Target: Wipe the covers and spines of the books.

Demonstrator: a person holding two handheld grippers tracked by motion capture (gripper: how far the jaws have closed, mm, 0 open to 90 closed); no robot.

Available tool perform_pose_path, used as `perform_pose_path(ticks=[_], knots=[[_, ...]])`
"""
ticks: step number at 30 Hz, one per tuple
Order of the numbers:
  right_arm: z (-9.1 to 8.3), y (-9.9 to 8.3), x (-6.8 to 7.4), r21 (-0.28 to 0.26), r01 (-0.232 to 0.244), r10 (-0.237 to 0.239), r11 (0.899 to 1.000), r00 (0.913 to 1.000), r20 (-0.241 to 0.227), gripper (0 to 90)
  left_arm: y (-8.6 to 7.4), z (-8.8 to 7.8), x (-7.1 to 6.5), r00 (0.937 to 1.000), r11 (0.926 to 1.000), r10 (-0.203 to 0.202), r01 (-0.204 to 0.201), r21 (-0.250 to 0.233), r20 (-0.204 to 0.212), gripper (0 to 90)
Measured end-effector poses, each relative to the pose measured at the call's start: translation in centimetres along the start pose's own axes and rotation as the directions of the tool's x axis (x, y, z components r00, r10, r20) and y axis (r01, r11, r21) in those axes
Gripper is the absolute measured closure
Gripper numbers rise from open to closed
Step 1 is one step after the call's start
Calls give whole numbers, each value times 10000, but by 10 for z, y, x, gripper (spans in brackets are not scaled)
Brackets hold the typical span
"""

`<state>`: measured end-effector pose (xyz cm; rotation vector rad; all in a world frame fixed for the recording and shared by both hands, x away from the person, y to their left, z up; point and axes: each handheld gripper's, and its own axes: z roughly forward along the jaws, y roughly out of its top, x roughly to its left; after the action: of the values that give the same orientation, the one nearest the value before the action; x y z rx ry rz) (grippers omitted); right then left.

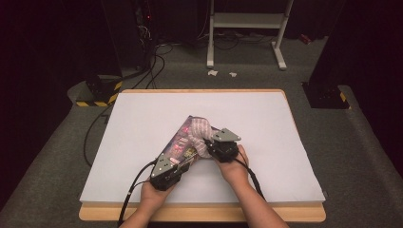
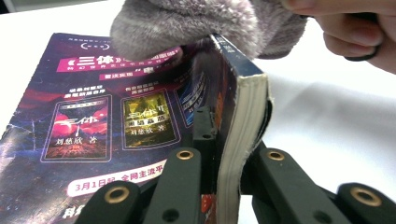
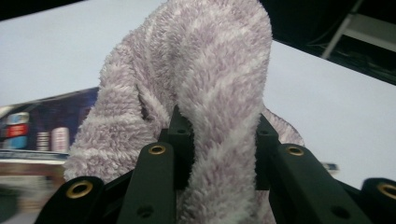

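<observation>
The book (image 1: 183, 142) lies in the middle of the desk (image 1: 142, 123). The left claw (image 2: 224, 154) pinches the book's near edge. The right claw (image 3: 217, 140) grips a fluffy cloth (image 3: 210, 79) resting on the book

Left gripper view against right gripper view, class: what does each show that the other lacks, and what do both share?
The left gripper view alone shows the left claw shut on the book's page edge, and a hand. The right gripper view alone shows the right claw shut on the fluffy cloth, with a white frame behind. Both share cloth, book cover and white tabletop.
</observation>
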<state>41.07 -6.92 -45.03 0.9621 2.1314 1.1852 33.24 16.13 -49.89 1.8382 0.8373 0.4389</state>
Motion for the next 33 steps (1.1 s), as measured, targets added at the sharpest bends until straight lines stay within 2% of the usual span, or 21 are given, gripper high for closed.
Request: perform_pose_path(ticks=[3,4,10,15,16,19,21,22,25,27,29,33], knots=[[2,-2,-8,87,-61,59,9999,9997,248,700,0,0,0,10000,10000,-33,33,-20,4,831],[6,-4,-18,181,-95,85,9998,9986,516,699,0,0,0,10000,10000,-41,41,-24,5,831],[17,-9,-45,438,-465,409,9980,9919,1202,699,0,0,0,10000,10000,-73,73,-29,14,831],[24,-15,-68,542,-872,765,9947,9815,1755,698,0,0,1,10000,10000,-70,70,-16,31,831],[24,-15,-68,542,-872,765,9947,9815,1755,698,0,-1,1,10000,10000,-50,50,6,37,831],[24,-16,-86,660,-1241,1060,9901,9676,2292,696,0,-1,2,9999,9999,-137,137,-93,40,831],[18,-14,-96,537,-1378,1203,9890,9609,2495,695,0,-2,3,9998,9998,-170,170,-107,51,831],[12,-12,-102,408,-1464,1307,9884,9557,2637,695,0,-2,4,9998,9997,-179,180,-137,54,831],[-9,-8,-112,74,-1414,1332,9899,9476,2903,693,0,-2,4,9998,9997,-177,177,-140,51,831],[-21,-8,-116,9,-1403,1335,9901,9441,3014,689,0,-2,4,9998,9997,-199,200,-146,55,831],[-34,-10,-118,30,-1209,1135,9927,9396,3228,685,0,-2,4,9998,9997,-181,181,-141,38,831],[-56,-20,-119,134,-1084,968,9940,9314,3508,680,0,-2,4,9998,9997,-197,198,-144,48,831]])
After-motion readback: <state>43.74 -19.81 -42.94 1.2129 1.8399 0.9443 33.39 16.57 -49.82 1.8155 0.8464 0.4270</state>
